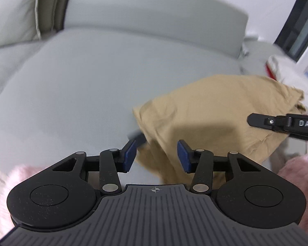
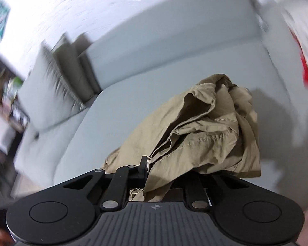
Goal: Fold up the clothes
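A tan garment hangs bunched over the pale grey sofa seat. My left gripper is open, its blue pads on either side of the garment's lower left edge, not closed on it. My right gripper shows at the right of the left wrist view, over the cloth. In the right wrist view my right gripper is shut on the tan garment, which drapes crumpled over the fingers and hides the right one.
The sofa backrest runs across the back, with a cushion at far left. White and red clothing lies to the right of the seat. Pink fabric shows at lower right. A dark window is at the far right.
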`<act>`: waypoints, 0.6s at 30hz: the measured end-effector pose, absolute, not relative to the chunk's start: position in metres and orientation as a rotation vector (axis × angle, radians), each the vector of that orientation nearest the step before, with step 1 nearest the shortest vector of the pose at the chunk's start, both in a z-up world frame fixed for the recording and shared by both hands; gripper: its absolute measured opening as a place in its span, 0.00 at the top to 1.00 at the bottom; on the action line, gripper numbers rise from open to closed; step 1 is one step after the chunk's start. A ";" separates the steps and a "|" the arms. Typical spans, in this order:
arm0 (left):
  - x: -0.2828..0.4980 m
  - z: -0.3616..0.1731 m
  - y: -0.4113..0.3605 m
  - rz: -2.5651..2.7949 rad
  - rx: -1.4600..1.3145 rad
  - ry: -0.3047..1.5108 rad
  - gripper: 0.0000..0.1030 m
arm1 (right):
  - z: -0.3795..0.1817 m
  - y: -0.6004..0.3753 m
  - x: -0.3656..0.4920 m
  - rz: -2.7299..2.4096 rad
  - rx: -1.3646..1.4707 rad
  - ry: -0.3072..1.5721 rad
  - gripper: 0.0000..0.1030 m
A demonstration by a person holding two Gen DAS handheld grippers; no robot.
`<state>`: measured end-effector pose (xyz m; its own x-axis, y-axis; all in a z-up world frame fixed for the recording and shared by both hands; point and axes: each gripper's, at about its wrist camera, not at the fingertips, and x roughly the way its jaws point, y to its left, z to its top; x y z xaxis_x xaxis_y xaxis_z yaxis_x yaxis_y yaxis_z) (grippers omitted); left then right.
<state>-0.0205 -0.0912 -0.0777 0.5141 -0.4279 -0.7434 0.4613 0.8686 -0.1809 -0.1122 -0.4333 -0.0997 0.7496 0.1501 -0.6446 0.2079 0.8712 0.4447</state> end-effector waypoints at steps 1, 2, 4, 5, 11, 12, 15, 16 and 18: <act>-0.020 -0.069 -0.087 -0.519 0.028 0.858 0.52 | -0.088 -0.434 -0.110 -0.016 0.472 0.729 0.85; -0.017 -0.060 -0.081 -0.485 0.018 0.834 0.52 | -0.080 -0.433 -0.108 -0.001 0.438 0.726 0.85; -0.008 -0.048 -0.072 -0.425 0.010 0.797 0.52 | -0.055 -0.427 -0.102 0.056 0.357 0.715 0.85; -0.003 -0.043 -0.069 -0.401 0.010 0.784 0.52 | -0.044 -0.423 -0.099 0.095 0.342 0.711 0.85; 0.011 -0.036 -0.047 -0.333 -0.016 0.787 0.51 | 0.008 -0.415 -0.067 0.354 0.313 0.794 0.86; 0.012 -0.039 -0.048 -0.335 -0.016 0.798 0.51 | 0.012 -0.422 -0.064 0.380 0.316 0.810 0.86; 0.012 -0.050 -0.052 -0.345 -0.010 0.828 0.51 | 0.000 -0.436 -0.048 0.385 0.280 0.865 0.85; 0.011 -0.053 -0.055 -0.350 -0.007 0.839 0.51 | -0.014 -0.442 -0.041 0.355 0.280 0.889 0.84; 0.011 -0.061 -0.064 -0.362 0.005 0.863 0.51 | -0.061 -0.454 -0.020 0.247 0.312 0.966 0.75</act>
